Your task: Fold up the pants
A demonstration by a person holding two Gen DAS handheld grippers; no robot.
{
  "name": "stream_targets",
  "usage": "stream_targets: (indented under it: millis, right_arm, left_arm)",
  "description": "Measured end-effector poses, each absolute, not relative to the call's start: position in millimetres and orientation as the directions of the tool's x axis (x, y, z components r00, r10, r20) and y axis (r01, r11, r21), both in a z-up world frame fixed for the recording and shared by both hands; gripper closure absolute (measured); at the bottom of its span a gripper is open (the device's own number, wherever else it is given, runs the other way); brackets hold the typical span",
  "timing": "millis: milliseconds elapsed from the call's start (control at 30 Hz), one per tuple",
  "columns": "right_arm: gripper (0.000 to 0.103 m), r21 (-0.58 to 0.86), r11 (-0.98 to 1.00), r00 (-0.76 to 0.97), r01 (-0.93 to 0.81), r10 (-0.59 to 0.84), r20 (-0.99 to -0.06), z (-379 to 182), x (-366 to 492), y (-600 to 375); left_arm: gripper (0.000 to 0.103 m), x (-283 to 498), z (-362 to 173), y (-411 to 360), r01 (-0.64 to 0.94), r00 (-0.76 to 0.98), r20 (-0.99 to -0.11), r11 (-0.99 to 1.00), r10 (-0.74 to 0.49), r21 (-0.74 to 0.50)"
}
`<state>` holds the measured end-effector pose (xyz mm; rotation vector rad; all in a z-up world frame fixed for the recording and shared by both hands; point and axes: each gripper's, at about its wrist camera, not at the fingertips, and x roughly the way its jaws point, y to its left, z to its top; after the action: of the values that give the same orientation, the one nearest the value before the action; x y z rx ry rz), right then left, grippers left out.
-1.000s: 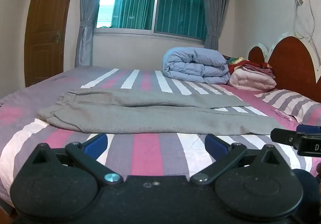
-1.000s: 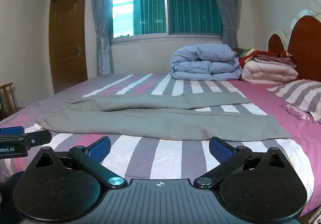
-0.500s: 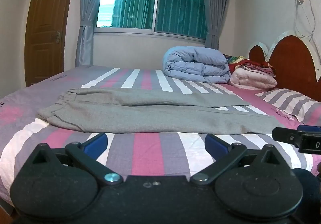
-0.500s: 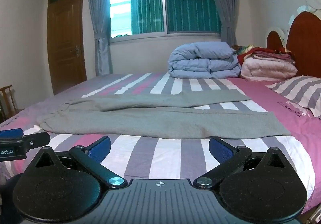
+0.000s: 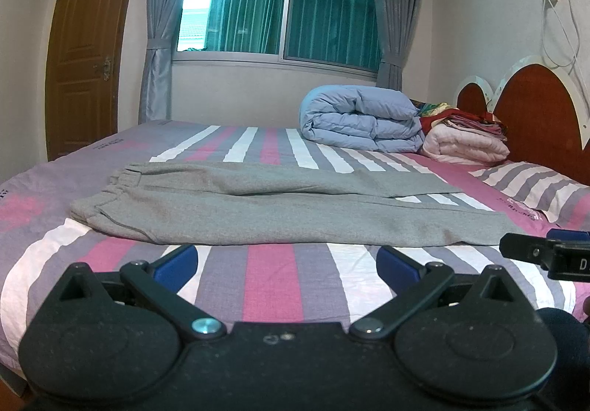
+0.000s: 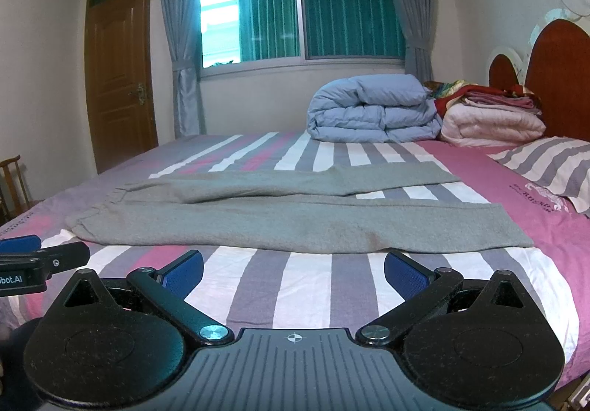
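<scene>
Across the striped bedsheet (image 5: 280, 282), grey pants (image 5: 280, 215) lay flat and lengthwise, waistband toward nine o'clock, cuffs toward three o'clock, one leg splayed slightly from the other toward twelve o'clock; probably spread this way so each end could be reached by one tool. At six o'clock in the left wrist view, left gripper (image 5: 285, 258), jaws spread wide and holding nothing, short of the near edge of the cloth, apart from it. At six o'clock in the right wrist view, right gripper (image 6: 293, 265), likewise gaping and empty, pointed at the near leg, not touching. Seen also at the three o'clock edge of the left view, near the cuff end. Judged as poised before any first fold: no crease made yet, both legs unfolded. Beyond the pants toward one o'clock, rolled blue duvet (image 6: 372, 108), beside it a stack of folded blankets (image 6: 490, 116), then a striped pillow (image 6: 549, 167) at three o'clock close to the cuffs, against a wooden headboard (image 6: 556, 75). Nothing lying on the pants or between grippers and cloth. Farther back, curtained window (image 5: 280, 5) at twelve o'clock, wooden door (image 5: 84, 53) at ten o'clock.
</scene>
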<state>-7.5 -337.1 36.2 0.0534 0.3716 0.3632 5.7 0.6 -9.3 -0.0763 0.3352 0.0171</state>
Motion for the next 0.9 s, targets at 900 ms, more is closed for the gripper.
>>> stream_targets:
  millis: [900]
  right_arm:
    - [0.0,0.119,0.934,0.867,-0.336,0.356,-0.349,36.0,-7.7,-339.2]
  left_arm:
    - [0.006,6.4,-11.3,-1.9,-0.029,0.943,-0.332,0.997,0.005,-0.068]
